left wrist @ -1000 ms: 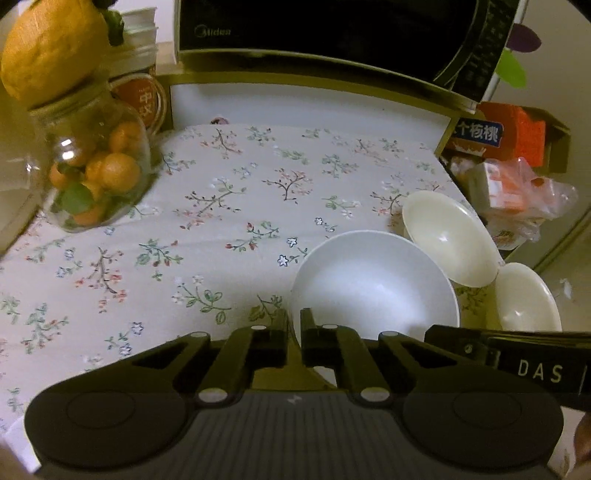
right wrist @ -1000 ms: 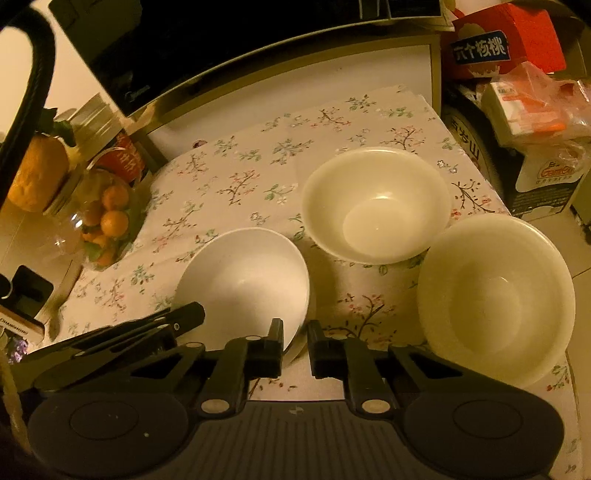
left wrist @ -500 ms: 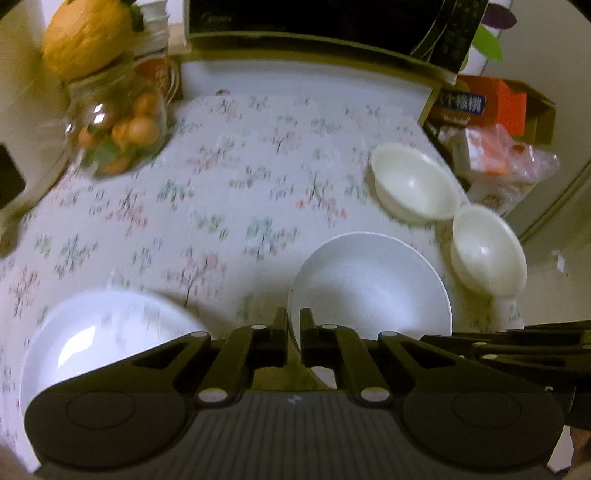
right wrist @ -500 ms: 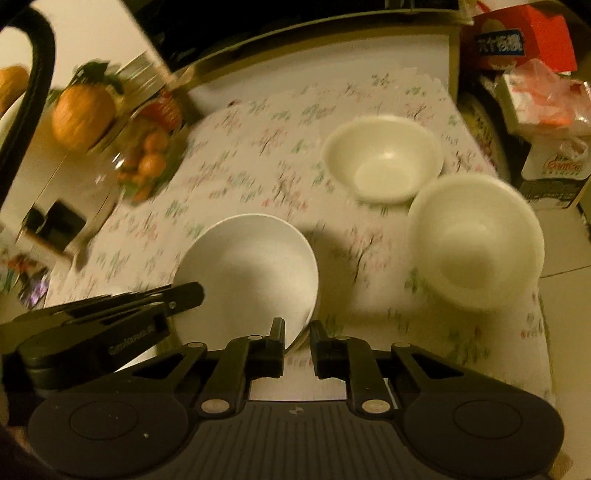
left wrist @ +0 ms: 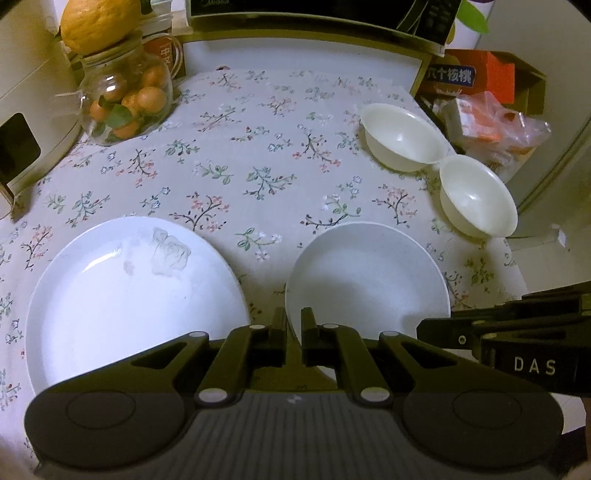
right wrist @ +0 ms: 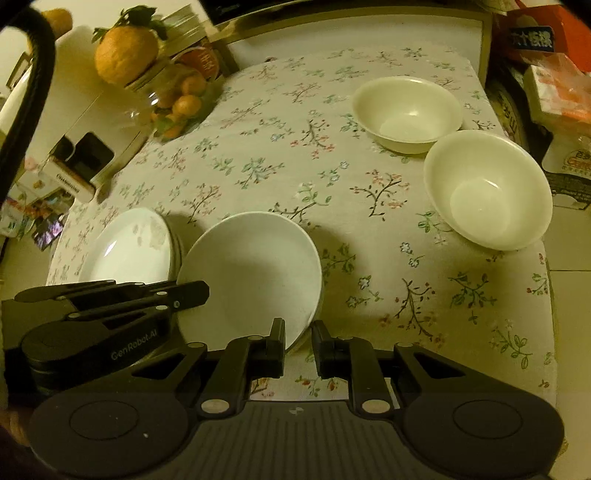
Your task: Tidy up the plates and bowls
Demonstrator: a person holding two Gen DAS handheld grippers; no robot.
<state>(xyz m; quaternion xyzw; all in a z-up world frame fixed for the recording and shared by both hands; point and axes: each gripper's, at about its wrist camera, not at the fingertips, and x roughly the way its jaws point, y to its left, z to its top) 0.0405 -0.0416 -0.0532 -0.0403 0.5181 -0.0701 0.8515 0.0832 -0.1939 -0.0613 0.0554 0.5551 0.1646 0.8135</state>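
A white bowl [left wrist: 367, 277] [right wrist: 251, 273] hangs just over the floral tablecloth [left wrist: 258, 147], close beside a white plate [left wrist: 129, 295] [right wrist: 125, 251] on its left. My left gripper [left wrist: 293, 321] [right wrist: 199, 291] is shut on the bowl's near-left rim. My right gripper [right wrist: 298, 332] [left wrist: 424, 328] straddles the near-right rim with its jaws a little apart; the left pad touches the inside and a thin gap shows at the right pad. Two cream bowls [left wrist: 402, 136] [left wrist: 476, 195] [right wrist: 406, 114] [right wrist: 487, 188] sit side by side at the right of the table.
A glass jar of small oranges [left wrist: 125, 99] with a large citrus [left wrist: 96, 26] on top stands at the back left, beside a white appliance [left wrist: 22, 122]. A microwave [left wrist: 314, 14] lines the back. Boxes and bags [left wrist: 480, 85] crowd the right, beyond the table's edge.
Both grippers have drawn back across the table with the white bowl, and the white plate has come into view beside it. The right jaws have parted slightly.
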